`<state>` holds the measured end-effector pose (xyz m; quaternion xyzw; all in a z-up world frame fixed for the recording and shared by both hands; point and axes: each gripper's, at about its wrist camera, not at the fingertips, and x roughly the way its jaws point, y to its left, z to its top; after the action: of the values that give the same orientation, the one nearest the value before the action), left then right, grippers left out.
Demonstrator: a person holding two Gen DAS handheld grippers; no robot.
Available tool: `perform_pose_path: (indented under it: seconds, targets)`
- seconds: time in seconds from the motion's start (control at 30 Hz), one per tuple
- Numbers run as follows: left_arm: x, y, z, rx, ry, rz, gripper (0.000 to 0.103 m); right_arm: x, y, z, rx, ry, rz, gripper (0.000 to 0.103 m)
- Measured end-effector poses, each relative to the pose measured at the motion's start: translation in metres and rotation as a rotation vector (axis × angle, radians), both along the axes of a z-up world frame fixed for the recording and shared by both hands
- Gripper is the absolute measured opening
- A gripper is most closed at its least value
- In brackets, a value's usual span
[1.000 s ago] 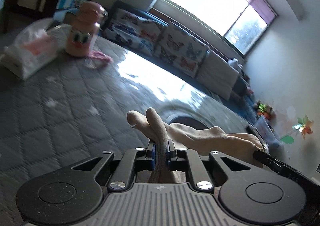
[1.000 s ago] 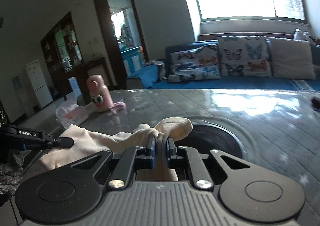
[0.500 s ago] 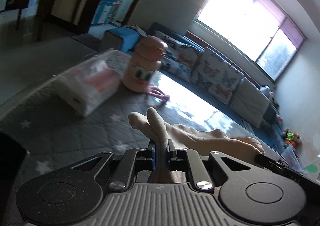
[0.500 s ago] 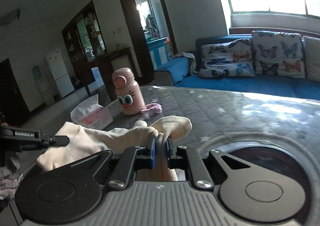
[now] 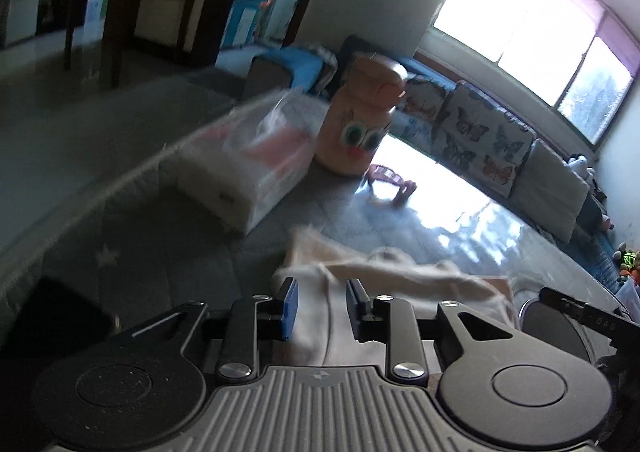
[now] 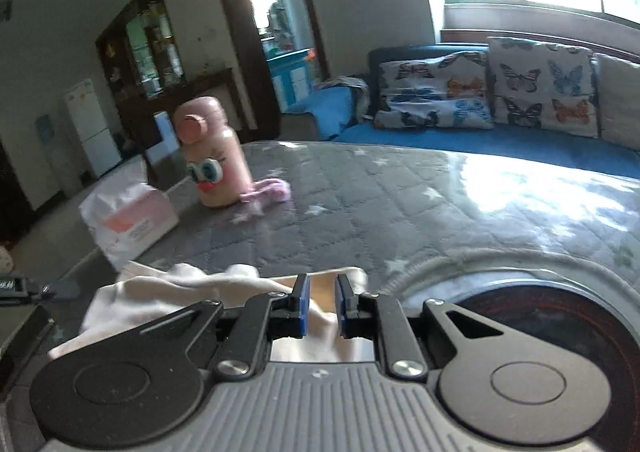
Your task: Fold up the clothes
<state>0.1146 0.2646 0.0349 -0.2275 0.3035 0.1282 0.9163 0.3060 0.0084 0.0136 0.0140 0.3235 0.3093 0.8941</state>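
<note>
1. Cream garment (image 5: 384, 276) lies crumpled on the grey quilted desk (image 6: 360, 204), nearer the cameras than the pink bottle (image 6: 216, 156)
2. Left tongs (image 5: 320, 306) stand apart, cloth lying loose between the fingers
3. Right tongs (image 6: 321, 302) are also apart, over the garment's other end (image 6: 192, 284)
4. Tissue pack (image 6: 128, 216) sits just beside the bottle; a pink cloth (image 6: 268, 188) touches the bottle's base

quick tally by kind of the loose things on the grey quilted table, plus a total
cream garment: 1
pink cartoon-face bottle: 1
tissue pack: 1
small pink cloth: 1
total: 4
</note>
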Motion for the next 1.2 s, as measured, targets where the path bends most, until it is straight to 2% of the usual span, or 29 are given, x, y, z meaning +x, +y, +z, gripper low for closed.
perform_pose_path:
  seconds: [0.2,0.37,0.57,0.73,1.03,1.13,1.2]
  targets:
    - [0.031,-0.02,-0.004,0.012,-0.003,-0.091,0.027,0.004,0.041,-0.015,-0.038,0.051,0.106,0.014]
    - [0.059,-0.024,-0.021,-0.02,0.022,-0.136,0.027,0.015,0.055,-0.026,-0.041,0.069,0.113,0.014]
    - [0.082,-0.018,-0.04,-0.026,0.085,-0.119,0.027,0.026,0.062,-0.038,-0.045,0.082,0.11,0.014]
    - [0.075,-0.022,-0.035,-0.008,0.076,-0.122,0.028,0.022,0.059,-0.027,-0.044,0.067,0.13,0.02]
    - [0.041,-0.054,-0.02,0.019,0.04,-0.19,0.029,-0.031,0.042,-0.004,-0.07,0.018,0.206,0.024]
    - [0.026,-0.068,-0.02,0.027,0.041,-0.218,0.032,-0.053,0.037,-0.003,-0.105,-0.02,0.227,0.036]
    - [0.017,-0.078,-0.022,0.034,0.046,-0.235,0.032,-0.065,0.034,-0.004,-0.128,-0.044,0.233,0.036]
